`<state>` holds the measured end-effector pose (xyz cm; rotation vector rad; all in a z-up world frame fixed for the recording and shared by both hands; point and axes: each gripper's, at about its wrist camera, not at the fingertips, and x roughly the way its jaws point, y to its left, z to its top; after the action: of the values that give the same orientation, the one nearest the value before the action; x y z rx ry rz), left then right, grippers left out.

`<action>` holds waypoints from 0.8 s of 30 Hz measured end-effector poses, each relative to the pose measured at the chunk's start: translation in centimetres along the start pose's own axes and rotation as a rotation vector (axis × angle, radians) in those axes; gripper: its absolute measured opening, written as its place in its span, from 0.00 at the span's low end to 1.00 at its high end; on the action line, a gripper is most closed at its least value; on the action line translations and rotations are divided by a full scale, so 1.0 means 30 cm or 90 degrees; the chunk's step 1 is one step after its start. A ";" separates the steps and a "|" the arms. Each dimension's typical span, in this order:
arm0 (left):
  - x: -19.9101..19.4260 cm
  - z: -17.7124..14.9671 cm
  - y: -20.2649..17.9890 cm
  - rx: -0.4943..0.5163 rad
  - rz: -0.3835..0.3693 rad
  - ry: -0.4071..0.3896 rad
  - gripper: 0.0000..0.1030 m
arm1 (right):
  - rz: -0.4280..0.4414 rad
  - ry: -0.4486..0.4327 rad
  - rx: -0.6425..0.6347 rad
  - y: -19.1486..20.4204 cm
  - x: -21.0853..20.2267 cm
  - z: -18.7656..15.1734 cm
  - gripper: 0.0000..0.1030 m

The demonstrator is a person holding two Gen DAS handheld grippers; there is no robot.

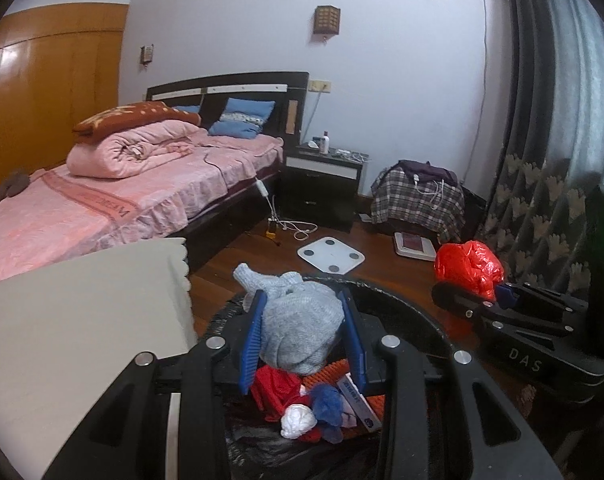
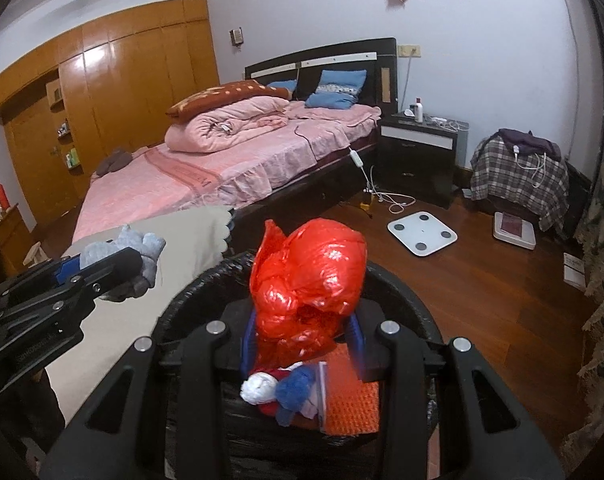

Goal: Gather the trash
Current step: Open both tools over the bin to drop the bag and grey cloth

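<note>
Pink bed (image 2: 230, 168), dark nightstand (image 2: 420, 156), white scale (image 2: 422, 233) on wooden floor (image 2: 482, 280).

Both grippers were matte black linkages with round silver rivets and blue ribbed fingers (image 1: 252, 336). The right gripper (image 1: 498, 300), at the frame's right, bore pale "DAS" lettering.

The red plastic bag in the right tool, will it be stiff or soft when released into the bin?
Probably soft: the red plastic bag looks crumpled between the right tool pads. Likely light, so it may land on the trash in the bin rather than sink.
</note>
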<state>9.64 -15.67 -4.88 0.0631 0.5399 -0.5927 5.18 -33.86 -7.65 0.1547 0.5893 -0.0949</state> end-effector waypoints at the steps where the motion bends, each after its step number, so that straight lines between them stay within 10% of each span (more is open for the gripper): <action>1: 0.012 -0.003 -0.006 0.002 -0.005 0.001 0.35 | -0.002 0.002 0.002 -0.010 0.005 -0.004 0.34; 24: 0.257 -0.065 -0.024 -0.007 -0.067 0.063 0.41 | -0.013 0.055 0.012 -0.106 0.197 -0.074 0.40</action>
<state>13.68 -19.83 -10.36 0.0541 0.6451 -0.6916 8.45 -36.89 -13.15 0.1713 0.6764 -0.1134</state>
